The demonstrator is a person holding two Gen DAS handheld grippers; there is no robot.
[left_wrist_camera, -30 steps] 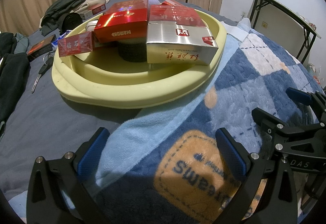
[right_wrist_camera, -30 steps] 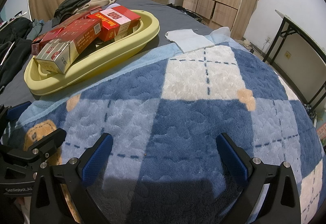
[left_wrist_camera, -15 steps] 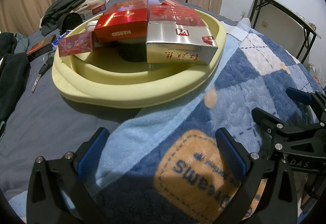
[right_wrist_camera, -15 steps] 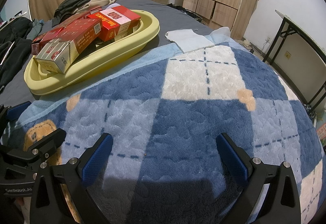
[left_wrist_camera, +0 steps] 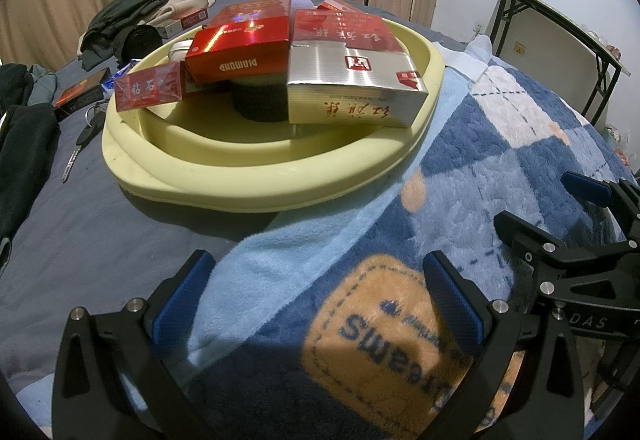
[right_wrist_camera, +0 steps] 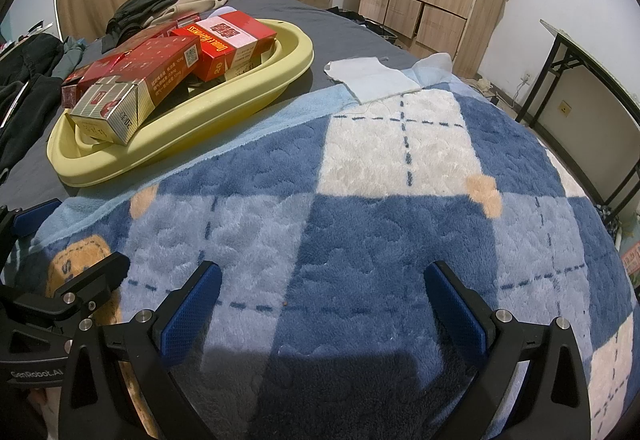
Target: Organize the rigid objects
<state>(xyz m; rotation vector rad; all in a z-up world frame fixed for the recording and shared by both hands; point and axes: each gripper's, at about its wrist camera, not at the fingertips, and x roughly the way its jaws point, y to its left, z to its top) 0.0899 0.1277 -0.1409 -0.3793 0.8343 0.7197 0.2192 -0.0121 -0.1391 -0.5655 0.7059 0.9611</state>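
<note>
A set of keys [left_wrist_camera: 82, 144] is lying on the grey bed sheet [left_wrist_camera: 72, 236] at far left. Beside it, the pale yellow plastic oval basin [left_wrist_camera: 256, 184] is holding the red and silver cigarette cartons [left_wrist_camera: 348, 76]. My left gripper [left_wrist_camera: 320, 296] is hovering over the blue plaid fleece blanket [right_wrist_camera: 360, 176], fingers spread, holding nothing. My right gripper [right_wrist_camera: 320, 304] is doing likewise, fingers spread.

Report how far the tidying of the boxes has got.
Done: several cartons, including the silver and red carton and the red Diamond box, sit piled in the yellow basin. In hand: nothing; left gripper and right gripper are open over the blanket. Left: a small dark box and keys lie outside the basin.
</note>
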